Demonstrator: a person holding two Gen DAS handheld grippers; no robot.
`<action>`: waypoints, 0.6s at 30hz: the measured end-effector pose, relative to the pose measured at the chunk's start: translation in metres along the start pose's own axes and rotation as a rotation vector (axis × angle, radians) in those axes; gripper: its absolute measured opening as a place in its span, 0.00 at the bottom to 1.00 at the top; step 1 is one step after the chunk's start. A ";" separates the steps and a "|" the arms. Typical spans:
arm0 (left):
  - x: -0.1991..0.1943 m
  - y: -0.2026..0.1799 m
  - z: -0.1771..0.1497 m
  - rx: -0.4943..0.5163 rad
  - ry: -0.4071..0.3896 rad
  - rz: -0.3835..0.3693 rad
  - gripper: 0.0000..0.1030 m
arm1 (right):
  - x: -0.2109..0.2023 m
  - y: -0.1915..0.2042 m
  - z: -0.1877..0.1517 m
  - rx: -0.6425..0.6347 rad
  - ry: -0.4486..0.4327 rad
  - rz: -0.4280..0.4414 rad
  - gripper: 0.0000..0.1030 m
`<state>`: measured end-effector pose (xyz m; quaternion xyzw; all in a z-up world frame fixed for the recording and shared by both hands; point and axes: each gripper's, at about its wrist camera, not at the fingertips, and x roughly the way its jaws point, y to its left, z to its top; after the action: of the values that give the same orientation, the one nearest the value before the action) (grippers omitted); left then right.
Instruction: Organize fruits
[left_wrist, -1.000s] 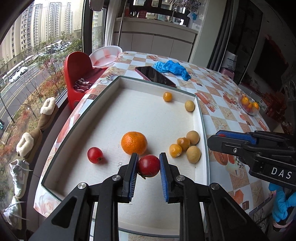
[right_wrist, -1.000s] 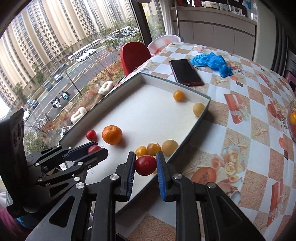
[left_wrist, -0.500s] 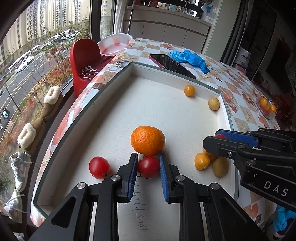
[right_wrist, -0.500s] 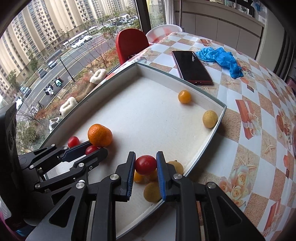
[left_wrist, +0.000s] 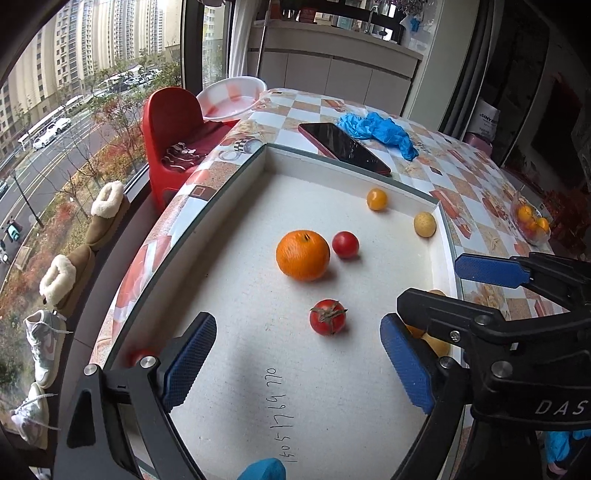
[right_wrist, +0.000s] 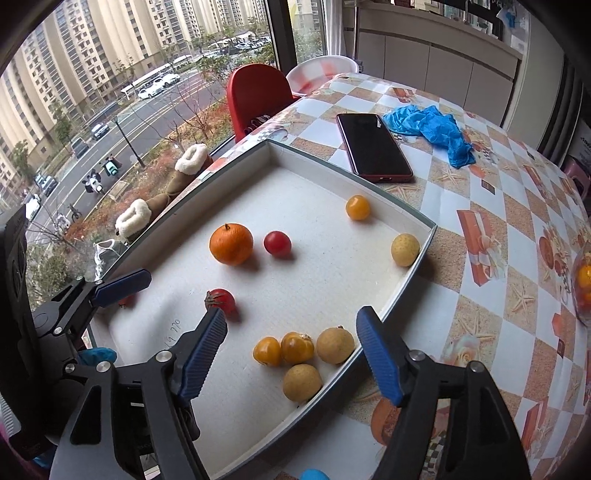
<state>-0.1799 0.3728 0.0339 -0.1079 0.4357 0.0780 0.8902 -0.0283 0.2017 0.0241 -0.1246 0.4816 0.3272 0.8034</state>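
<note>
table (right_wrist: 480, 206): checkered cloth | on it: white tray (right_wrist: 413, 280), phone (right_wrist: 373, 147), blue gloves (right_wrist: 436, 129)

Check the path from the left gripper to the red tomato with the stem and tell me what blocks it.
Nothing visible blocks it. The left gripper is open, and the tomato lies on bare tray floor just ahead of its fingers. The orange sits farther back, and the right gripper is off to the right side.
</note>
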 end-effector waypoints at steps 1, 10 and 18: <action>-0.002 0.000 0.000 0.000 -0.004 0.005 0.99 | -0.004 -0.001 0.000 0.003 -0.006 -0.005 0.80; -0.016 -0.011 -0.009 0.058 -0.003 0.090 1.00 | -0.020 0.003 -0.005 -0.030 0.008 -0.059 1.00; -0.031 -0.019 -0.016 0.079 0.008 0.127 1.00 | -0.028 0.018 -0.009 -0.124 0.018 -0.116 1.00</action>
<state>-0.2065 0.3487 0.0508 -0.0452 0.4477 0.1166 0.8854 -0.0555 0.1991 0.0457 -0.2048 0.4597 0.3083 0.8072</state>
